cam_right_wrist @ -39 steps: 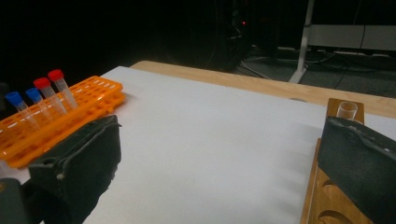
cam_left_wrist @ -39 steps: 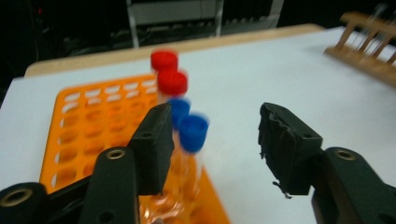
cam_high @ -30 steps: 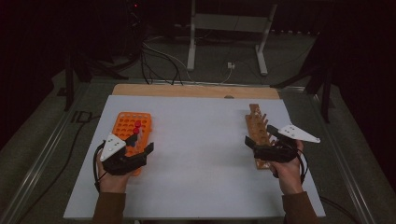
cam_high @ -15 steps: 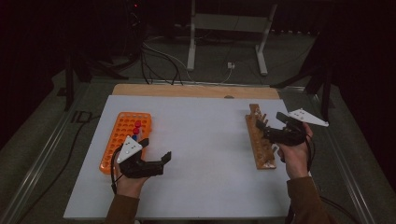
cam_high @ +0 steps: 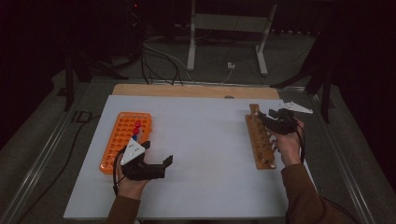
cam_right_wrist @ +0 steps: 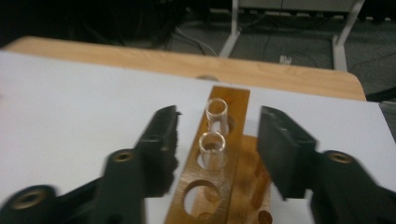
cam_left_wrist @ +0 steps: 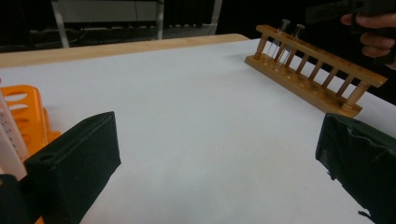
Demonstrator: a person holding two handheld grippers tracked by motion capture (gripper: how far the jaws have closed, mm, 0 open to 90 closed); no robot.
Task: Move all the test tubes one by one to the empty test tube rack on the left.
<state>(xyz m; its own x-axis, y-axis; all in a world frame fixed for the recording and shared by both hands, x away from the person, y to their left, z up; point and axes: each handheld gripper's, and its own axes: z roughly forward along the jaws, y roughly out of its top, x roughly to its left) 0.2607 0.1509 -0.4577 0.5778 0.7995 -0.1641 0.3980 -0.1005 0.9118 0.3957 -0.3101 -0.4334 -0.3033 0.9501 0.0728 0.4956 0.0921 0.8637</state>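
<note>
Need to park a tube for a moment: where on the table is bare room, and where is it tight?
The widest free patch is the white sheet between the orange rack and the wooden rack. A free strip runs along its near edge. It is crowded at the wooden rack's far end, where the right claw straddles two glass tubes, and beside the orange rack, by the left claw.

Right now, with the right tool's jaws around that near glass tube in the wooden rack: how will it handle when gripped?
The near glass tube looks thin-walled and clear, so probably fragile and slippery. It stands upright in the wooden rack, so it should lift straight out. The right tool is open, not yet touching.
</note>
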